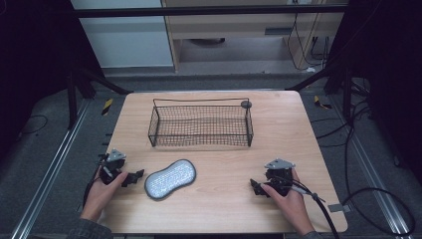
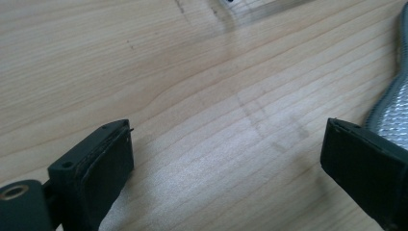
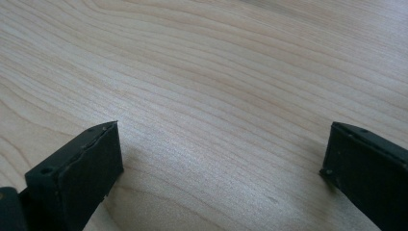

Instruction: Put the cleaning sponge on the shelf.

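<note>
Two forearms come in from the bottom edge of the high view, cut off at the sleeves, each hand wrapped around one gripper on the wooden table [image 1: 219,209]. On the near left edge sits the left gripper [image 1: 133,177], its jaws pointing right toward a grey, peanut-shaped pad [image 1: 170,179] that lies flat just beside them, apart from both tips. Seen from the left gripper view, the left gripper [image 2: 226,154] has its jaws spread wide with bare wood between, and the pad [image 2: 392,108] shows as a woven silver strip with a grey rim, cut off at the right edge and partly hidden behind the right-hand jaw. Near the front right, the right gripper [image 1: 257,187] points left, and a cable trails from it off the table; in the right gripper view, the right gripper [image 3: 221,149] likewise stands released, with plain wood grain between its jaws. Farther back, mid-table, stands one black wire basket [image 1: 201,143], with a small dark round object [image 1: 246,104] at its far right corner, too small to identify.
</note>
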A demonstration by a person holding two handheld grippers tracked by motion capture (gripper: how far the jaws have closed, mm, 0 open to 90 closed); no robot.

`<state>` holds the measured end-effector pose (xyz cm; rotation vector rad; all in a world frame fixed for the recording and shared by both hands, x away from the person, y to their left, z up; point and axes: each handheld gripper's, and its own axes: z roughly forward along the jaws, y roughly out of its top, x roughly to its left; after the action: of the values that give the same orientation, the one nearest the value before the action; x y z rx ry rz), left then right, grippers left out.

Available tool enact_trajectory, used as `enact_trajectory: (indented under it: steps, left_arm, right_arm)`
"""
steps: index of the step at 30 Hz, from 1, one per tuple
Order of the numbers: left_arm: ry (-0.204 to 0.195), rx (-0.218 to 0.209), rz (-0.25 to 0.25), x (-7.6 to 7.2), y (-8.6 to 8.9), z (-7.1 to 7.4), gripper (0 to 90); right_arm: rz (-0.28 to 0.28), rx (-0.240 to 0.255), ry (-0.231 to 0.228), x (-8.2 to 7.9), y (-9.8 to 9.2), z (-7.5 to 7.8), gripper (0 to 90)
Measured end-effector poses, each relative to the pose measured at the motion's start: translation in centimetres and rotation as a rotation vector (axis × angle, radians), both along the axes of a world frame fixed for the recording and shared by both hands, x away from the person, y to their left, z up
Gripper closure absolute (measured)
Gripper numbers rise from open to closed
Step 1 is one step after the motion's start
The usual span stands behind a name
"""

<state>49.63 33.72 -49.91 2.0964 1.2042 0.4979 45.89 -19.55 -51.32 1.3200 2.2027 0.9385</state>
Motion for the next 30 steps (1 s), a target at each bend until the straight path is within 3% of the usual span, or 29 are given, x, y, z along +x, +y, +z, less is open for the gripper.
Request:
enact_trajectory:
  steps: [11, 17, 22, 24, 26, 30]
  left_arm:
    - [-0.039, -0.011, -0.042, -1.2, -1.2, 3.1, 2.9]
    - [-0.034, -0.031, -0.103, -1.8, -2.8, 5.5, 3.9]
    - [-0.030, -0.035, -0.159, -2.2, -4.3, 6.3, 4.4]
    - [-0.027, -0.011, -0.170, -2.2, -4.9, 6.4, 5.0]
    - [0.005, 0.053, -0.201, -2.0, -6.4, 6.4, 5.1]
    - [0.051, 0.097, -0.238, -1.6, -8.3, 6.1, 5.0]
  right_arm:
    - [0.002, -0.003, 0.000, 0.0, 0.0, 0.0, 0.4]
    - [0.003, -0.003, 0.000, 0.0, 0.0, 0.0, 0.4]
    - [0.006, -0.008, -0.004, 0.0, -0.1, 0.0, 0.4]
    - [0.007, -0.008, -0.005, 0.0, -0.1, 0.0, 0.4]
    - [0.004, -0.004, -0.002, 0.0, 0.0, 0.0, 0.4]
    - [0.009, -0.009, -0.005, -0.1, -0.1, 0.0, 0.4]
